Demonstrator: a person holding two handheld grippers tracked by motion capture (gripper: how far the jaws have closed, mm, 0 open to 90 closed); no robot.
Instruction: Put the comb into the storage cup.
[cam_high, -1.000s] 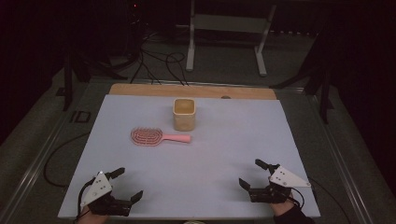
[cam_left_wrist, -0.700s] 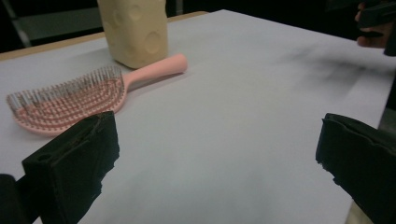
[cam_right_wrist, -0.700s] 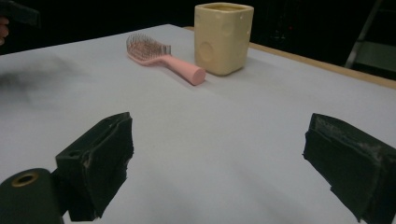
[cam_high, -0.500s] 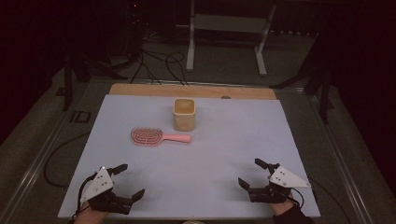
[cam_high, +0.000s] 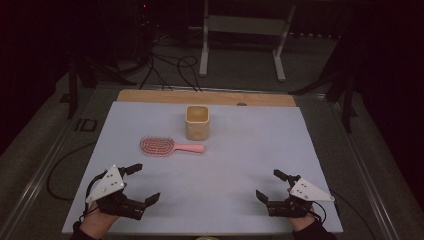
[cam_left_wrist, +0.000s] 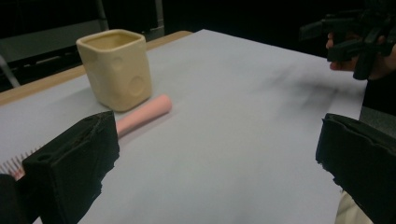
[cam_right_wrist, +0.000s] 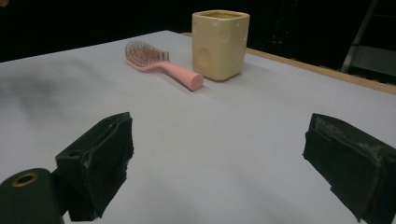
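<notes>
Two grippers rest near the front edge of the counter, neither holding anything. Left gripper sits by the front left corner, jaws spread wide and empty, angled toward the middle of the counter; judged a ready posture ahead of a reach. Pink hairbrush lies flat left of centre, toward the rear half, bristles up, head to the left and handle pointing right. It lies well apart from both grippers. Its handle end lies just beside the base of the cream square cup, which stands upright toward the rear edge; whether the two touch cannot be told. Right gripper sits by the front right corner, jaws likewise spread and empty.

Obstructions: none on the counter between either gripper and the hairbrush. The cup's closeness to the handle could crowd a grasp at that end; the head side is free. Cables and a metal stand frame lie on the floor beyond the rear edge, clear of the work.
</notes>
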